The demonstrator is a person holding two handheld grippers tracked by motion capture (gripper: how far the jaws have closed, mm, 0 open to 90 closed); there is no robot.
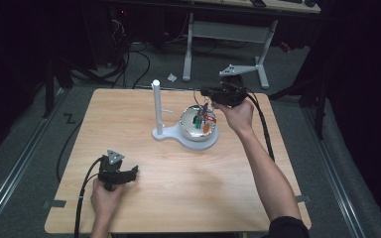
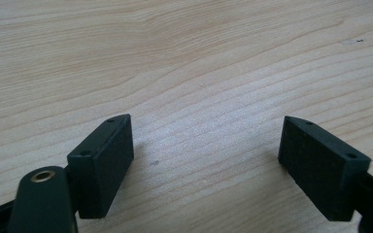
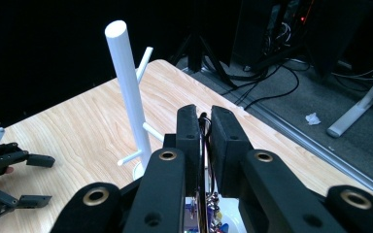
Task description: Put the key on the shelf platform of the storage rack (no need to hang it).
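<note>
Keyring lifted over the bowl, left gripper parked on open worktop

Our right gripper [image 1: 209, 95] hangs above the white round bowl [image 1: 188, 130], its fingers [image 3: 226, 141] closed on a thin dark wire ring [image 3: 204, 145] from which small coloured tags [image 1: 202, 119] dangle into the bowl. Just beside the bowl rises the white pegged stand [image 1: 156, 106], sharing its base, with bare light wooden worktop [image 1: 178, 183] all around and the far edge close behind. Our right forearm reaches diagonally across from the near right corner. Our left gripper [image 1: 129, 173] rests low near the front left edge, fingers [image 2: 102, 162] spread wide over bare wood, holding nothing.
</note>
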